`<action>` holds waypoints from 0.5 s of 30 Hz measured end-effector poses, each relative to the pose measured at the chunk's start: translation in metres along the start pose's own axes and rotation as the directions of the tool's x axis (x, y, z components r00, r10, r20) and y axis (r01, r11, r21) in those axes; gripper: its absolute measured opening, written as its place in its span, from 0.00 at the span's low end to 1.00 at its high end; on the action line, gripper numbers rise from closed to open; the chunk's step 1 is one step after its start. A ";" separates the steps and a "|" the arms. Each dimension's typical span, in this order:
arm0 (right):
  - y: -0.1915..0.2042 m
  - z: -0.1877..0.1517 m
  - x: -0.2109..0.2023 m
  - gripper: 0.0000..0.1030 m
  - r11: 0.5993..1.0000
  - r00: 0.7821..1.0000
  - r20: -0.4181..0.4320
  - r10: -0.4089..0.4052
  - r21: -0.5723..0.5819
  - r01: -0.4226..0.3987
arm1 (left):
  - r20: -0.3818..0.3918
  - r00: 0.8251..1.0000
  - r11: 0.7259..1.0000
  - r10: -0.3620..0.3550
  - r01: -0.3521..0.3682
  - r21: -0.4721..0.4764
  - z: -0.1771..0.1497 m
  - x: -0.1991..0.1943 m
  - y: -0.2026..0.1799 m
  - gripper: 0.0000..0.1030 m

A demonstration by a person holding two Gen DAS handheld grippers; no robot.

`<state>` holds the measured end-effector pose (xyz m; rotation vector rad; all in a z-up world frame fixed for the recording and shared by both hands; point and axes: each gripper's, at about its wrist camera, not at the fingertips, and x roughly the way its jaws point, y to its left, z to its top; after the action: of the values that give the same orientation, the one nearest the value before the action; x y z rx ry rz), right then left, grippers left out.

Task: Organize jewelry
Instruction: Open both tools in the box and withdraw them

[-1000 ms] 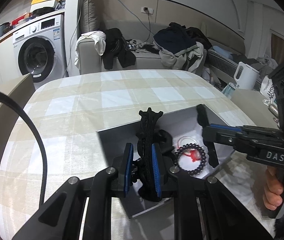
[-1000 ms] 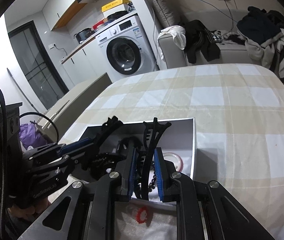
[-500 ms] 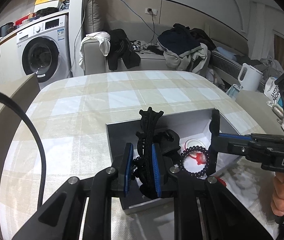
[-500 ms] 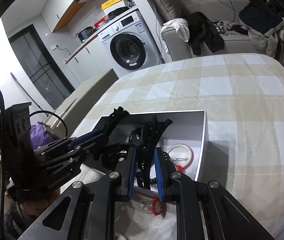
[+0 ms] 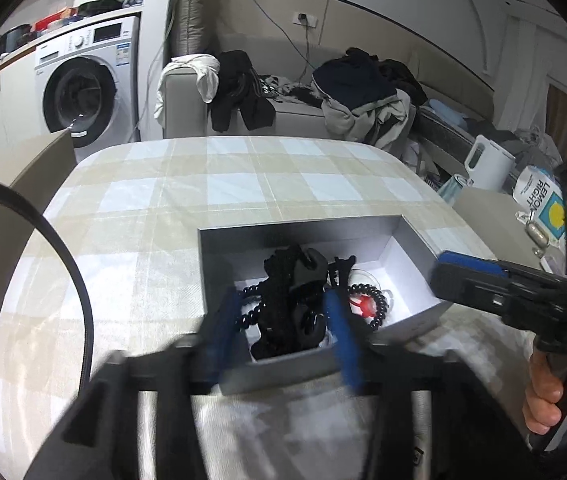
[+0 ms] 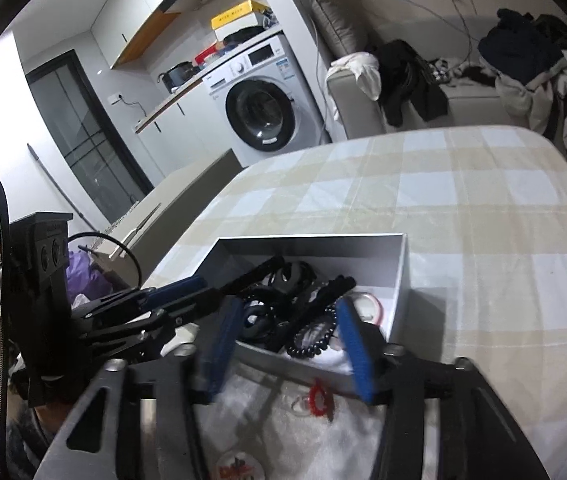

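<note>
Left jaws: your left gripper (image 5: pixel 283 320) has just been opening; its blue pads now stand apart either side of the black plastic claw clip (image 5: pixel 287 304), not pressing on it.
Right jaws: your right gripper (image 6: pixel 289 344) has likewise just been opening and grips nothing; a second black hair clip (image 6: pixel 315 300) lies between its pads, free.
Box: the shallow grey cardboard box (image 5: pixel 219 264) sits on the checked surface (image 5: pixel 187 208) near its front edge, and both clips lie inside it.
Contents: a black beaded bracelet (image 5: pixel 367 304), a small red trinket (image 5: pixel 363 306) and a clear ring (image 6: pixel 367 302) share the white lining, all heaped together.
Outside: a red coiled hair tie (image 6: pixel 317 396) lies on white cloth (image 6: pixel 267 412) just in front of the box, not yet put away.
Risk, snagging: pull back carelessly and a pad could hook a clip's teeth or the bracelet and drag it over the wall.
Risk, collision: your grippers are close together over one small box; they could knock each other or shove it.
Risk, tangle: the heaped clips may interlock.
</note>
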<state>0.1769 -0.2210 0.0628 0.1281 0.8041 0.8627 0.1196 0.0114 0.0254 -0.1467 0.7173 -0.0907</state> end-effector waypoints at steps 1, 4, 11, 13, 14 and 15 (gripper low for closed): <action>0.001 -0.001 -0.006 0.67 1.000 1.000 0.010 -0.005 -0.006 0.005 | 0.011 1.000 1.000 -0.009 0.009 -0.005 -0.001 -0.006 -0.001 0.64; 0.003 -0.006 -0.023 0.94 1.000 1.000 0.029 0.009 -0.010 -0.008 | 0.036 0.999 1.000 -0.013 0.014 -0.007 -0.006 -0.020 -0.005 0.84; -0.001 -0.031 -0.052 1.00 0.997 0.995 0.061 -0.075 0.009 0.075 | 0.073 0.997 1.000 -0.010 0.011 -0.017 -0.023 -0.041 -0.011 0.99; -0.002 -0.038 -0.052 1.00 0.995 0.993 0.050 -0.102 0.015 0.102 | 0.063 0.998 1.000 -0.016 0.017 -0.014 -0.029 -0.041 -0.013 0.99; -0.003 -0.043 -0.051 1.00 0.993 0.993 0.035 -0.115 0.023 0.114 | 0.049 0.999 1.000 -0.016 0.016 -0.007 -0.034 -0.039 -0.016 0.99; -0.004 -0.045 -0.051 1.00 0.993 0.992 0.029 -0.120 0.024 0.119 | 0.040 0.999 1.000 -0.014 0.014 -0.002 -0.036 -0.038 -0.017 0.99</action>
<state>0.1290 -0.2698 0.0592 0.1115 0.7856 0.7370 0.0664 -0.0041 0.0259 -0.1553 0.6764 -0.1003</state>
